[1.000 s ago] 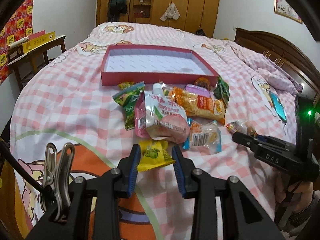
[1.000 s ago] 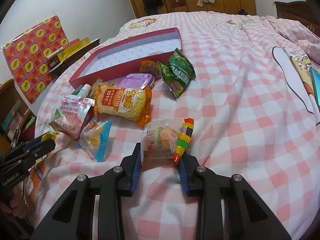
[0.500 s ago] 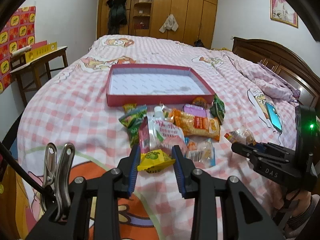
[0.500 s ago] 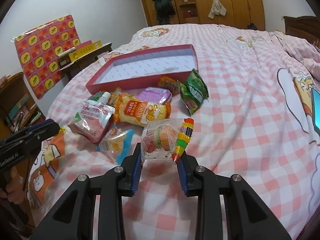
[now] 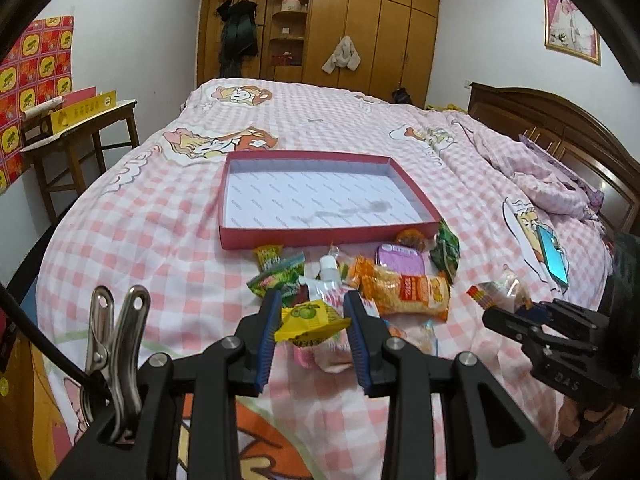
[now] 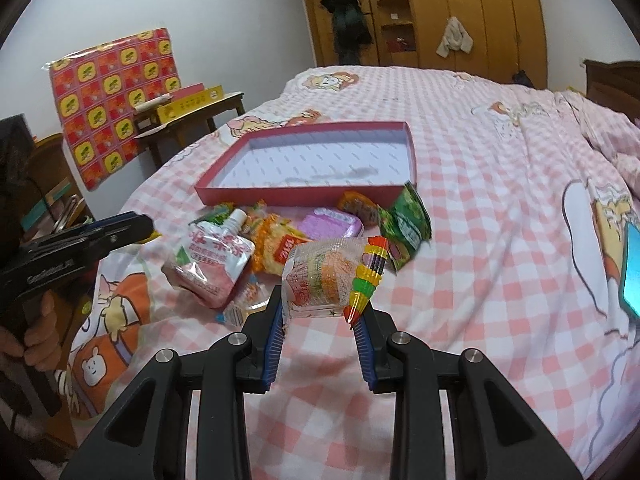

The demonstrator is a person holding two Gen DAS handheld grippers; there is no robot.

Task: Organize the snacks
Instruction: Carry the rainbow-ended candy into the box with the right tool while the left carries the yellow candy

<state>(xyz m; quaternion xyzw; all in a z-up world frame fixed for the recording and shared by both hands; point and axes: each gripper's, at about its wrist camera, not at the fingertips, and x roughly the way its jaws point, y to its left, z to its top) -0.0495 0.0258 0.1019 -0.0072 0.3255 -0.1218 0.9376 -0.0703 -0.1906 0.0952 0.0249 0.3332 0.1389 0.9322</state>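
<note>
Gripping yellow packet point(image 5: 310, 322) | clear packet point(image 6: 320, 278) | red tray point(image 5: 320, 236) empty

"DAS" stands in pale letters on the right tool point(image 5: 516, 312) body, right of the red tray point(image 5: 320, 236); other print is unreadable.

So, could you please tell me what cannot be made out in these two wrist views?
- Left wrist view: the pink drink pouch is mostly hidden behind the yellow packet in the left gripper.
- Right wrist view: print on the clear packet in the right gripper is too small to read.
- Right wrist view: the phone is cut off by the edge.
</note>
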